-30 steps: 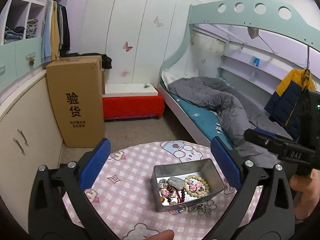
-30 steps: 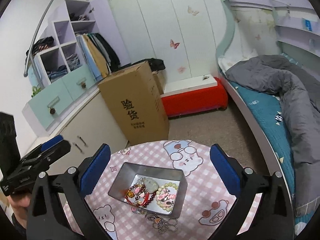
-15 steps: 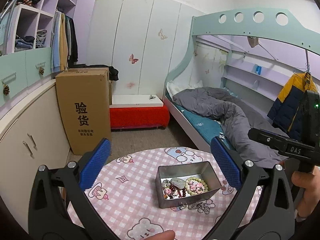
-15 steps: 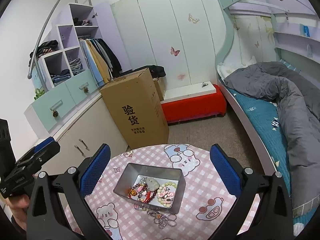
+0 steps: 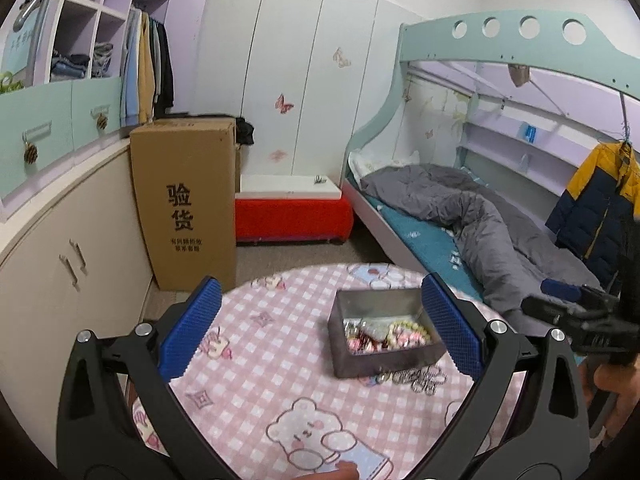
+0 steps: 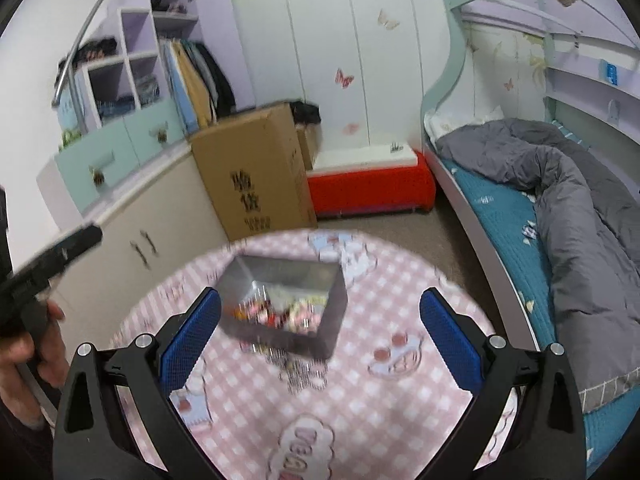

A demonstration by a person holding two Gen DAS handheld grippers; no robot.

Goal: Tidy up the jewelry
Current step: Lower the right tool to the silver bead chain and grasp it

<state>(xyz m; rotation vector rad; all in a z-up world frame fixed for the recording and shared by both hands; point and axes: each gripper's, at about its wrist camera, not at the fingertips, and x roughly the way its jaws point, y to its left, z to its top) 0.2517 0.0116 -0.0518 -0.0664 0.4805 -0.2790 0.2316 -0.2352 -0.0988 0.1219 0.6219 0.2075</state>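
Observation:
An open grey metal tin (image 5: 360, 360) sits on a round table with a pink checked cloth (image 5: 280, 380). It holds a pearl bracelet (image 5: 408, 330) and red and pink beaded pieces (image 5: 362, 340). A silver chain (image 5: 420, 378) lies on the cloth against the tin's front. My left gripper (image 5: 320, 324) is open and empty above the table, the tin near its right finger. My right gripper (image 6: 320, 332) is open and empty; in its blurred view the tin (image 6: 316, 340) and chain (image 6: 304, 372) lie between its fingers.
A tall cardboard box (image 5: 188, 200) stands behind the table by beige cabinets (image 5: 60, 272). A red bench (image 5: 292, 216) and a bunk bed with a grey duvet (image 5: 472, 216) lie beyond. The right gripper's body (image 5: 580, 316) shows at the left view's right edge.
Both grippers have pulled back and up from the table, so the tin looks smaller and farther. The right view is now moving and blurred. Both stay open.

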